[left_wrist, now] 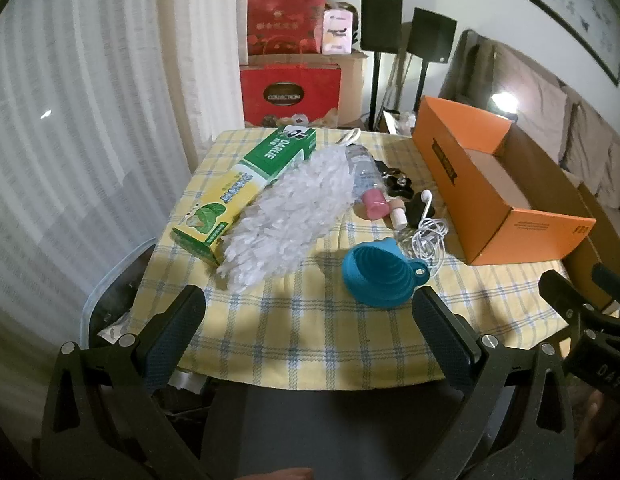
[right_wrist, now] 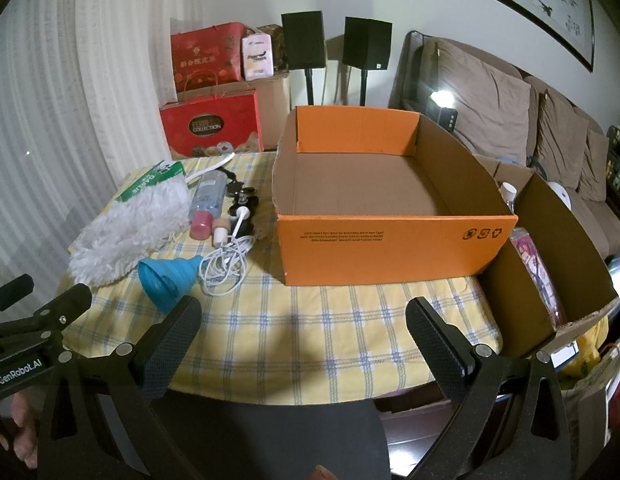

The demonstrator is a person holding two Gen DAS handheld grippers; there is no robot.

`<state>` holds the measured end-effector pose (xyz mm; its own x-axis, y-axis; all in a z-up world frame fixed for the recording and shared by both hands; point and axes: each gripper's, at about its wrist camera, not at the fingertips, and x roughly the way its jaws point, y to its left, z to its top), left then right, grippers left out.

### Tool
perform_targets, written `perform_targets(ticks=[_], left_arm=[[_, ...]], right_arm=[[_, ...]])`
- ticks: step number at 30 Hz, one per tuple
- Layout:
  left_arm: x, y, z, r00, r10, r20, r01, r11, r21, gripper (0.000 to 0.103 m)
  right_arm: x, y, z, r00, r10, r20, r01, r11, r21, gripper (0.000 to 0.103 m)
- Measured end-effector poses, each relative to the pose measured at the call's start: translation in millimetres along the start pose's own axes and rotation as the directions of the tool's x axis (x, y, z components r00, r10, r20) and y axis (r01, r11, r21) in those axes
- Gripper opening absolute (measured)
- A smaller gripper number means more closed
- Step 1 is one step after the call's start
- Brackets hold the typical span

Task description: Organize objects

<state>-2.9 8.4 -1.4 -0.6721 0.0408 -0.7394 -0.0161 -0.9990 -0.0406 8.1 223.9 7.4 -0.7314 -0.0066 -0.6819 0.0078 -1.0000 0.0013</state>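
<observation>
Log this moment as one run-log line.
stage: before first pick | left tool: open, holding nothing | right tool: open, holding nothing | orange box: empty | blue funnel, duster, earphones: on table

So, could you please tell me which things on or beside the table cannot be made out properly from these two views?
- Small black objects, left wrist view: too small and partly behind the bottle to identify.
- Green and yellow box, right wrist view: mostly hidden by the white duster.
- Brown carton beside the orange box, right wrist view: contents largely hidden by its own walls.
- Print on the orange box, both views: too small to read.
</observation>
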Motion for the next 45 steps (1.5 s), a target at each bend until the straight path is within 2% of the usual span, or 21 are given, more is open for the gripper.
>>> perform_targets(ticks=[9, 21, 29, 35, 41, 45], left_arm=[[10, -6, 4, 1.0, -0.005, 0.003, 0.005, 1.0, 0.015, 0.103], [20, -26, 24, 0.995, -0.079, 0.062, 0.074, 0.994, 0.085, 0.103], [48, -51, 41, 0.987, -0.16, 0.01, 0.158, 0.98, 0.124, 0.103], [72, -73, 46, 0.98, -0.195, -0.041, 0.199, 0.967, 0.161, 0.103], [94, -88, 48, 0.977, -0.19, -0.101, 0.207, 0.957, 0.201, 0.103], [106, -95, 47, 0.985, -0.121, -0.12, 0.147, 0.96, 0.237, 0.103]], right_arm=[[5, -1, 3, 1.0, -0.008, -0.004, 0.008, 1.0, -0.003, 0.103], [16, -16, 6, 1.0, 0.018, -0.001, -0.018, 1.0, 0.015, 0.103], [20, -32, 7, 1.0, 0.011, 0.003, -0.011, 0.999, 0.036, 0.103], [24, -42, 10, 1.0, 0.009, 0.0, -0.009, 0.999, 0.044, 0.103], [27, -52, 11, 1.0, 0.012, -0.006, -0.012, 0.998, 0.06, 0.103], [30, -59, 10, 1.0, 0.01, -0.012, -0.009, 0.998, 0.069, 0.103]])
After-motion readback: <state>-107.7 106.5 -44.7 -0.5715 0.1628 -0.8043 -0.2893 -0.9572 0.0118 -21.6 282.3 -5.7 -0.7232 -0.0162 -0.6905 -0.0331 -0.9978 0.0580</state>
